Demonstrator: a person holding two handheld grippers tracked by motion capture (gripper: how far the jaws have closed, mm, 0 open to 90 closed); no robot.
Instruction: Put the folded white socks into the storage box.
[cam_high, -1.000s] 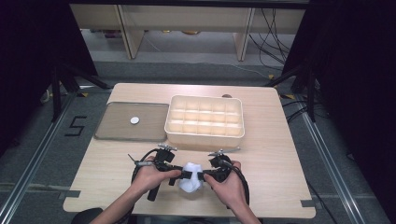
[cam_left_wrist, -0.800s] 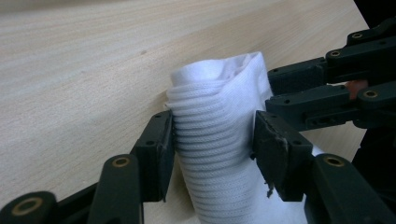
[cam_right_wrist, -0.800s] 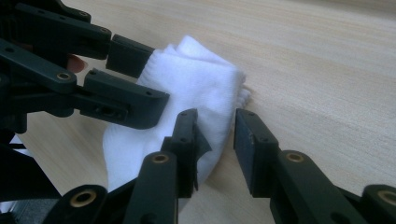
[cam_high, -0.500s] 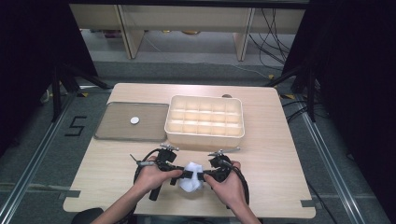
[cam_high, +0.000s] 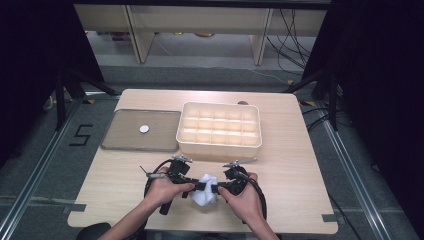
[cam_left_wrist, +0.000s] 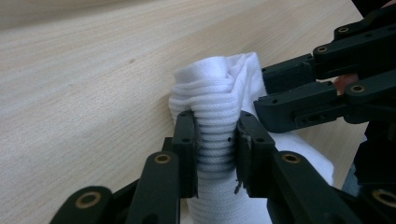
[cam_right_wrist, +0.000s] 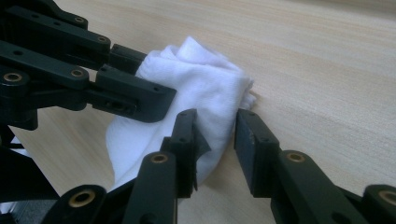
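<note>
A white sock (cam_high: 205, 193) lies bunched at the front of the wooden table (cam_high: 300, 175), between my two hands. In the left gripper view my left gripper (cam_left_wrist: 217, 122) pinches the ribbed cuff of the sock (cam_left_wrist: 219, 88); its jaws have just been closing and both pads now press on the fabric. The right gripper (cam_left_wrist: 299, 100) reaches in from the right onto the same bundle. In the right gripper view my right gripper (cam_right_wrist: 215, 119) has the smooth end of the sock (cam_right_wrist: 196, 84) between its pads, with the left gripper (cam_right_wrist: 135, 86) opposite. From above, the left gripper (cam_high: 196, 185) and the right gripper (cam_high: 217, 189) face each other.
A cream tray (cam_high: 219, 146) with several compartments stands behind the hands at mid-table. To its left lies a flat grey tray (cam_high: 120, 142) holding a small white disc (cam_high: 144, 128). The table's front edge is close under the forearms.
The left gripper's jaws have drawn in onto the sock. Both hands stay where they were, and the sock bundle looks a little more squeezed.
</note>
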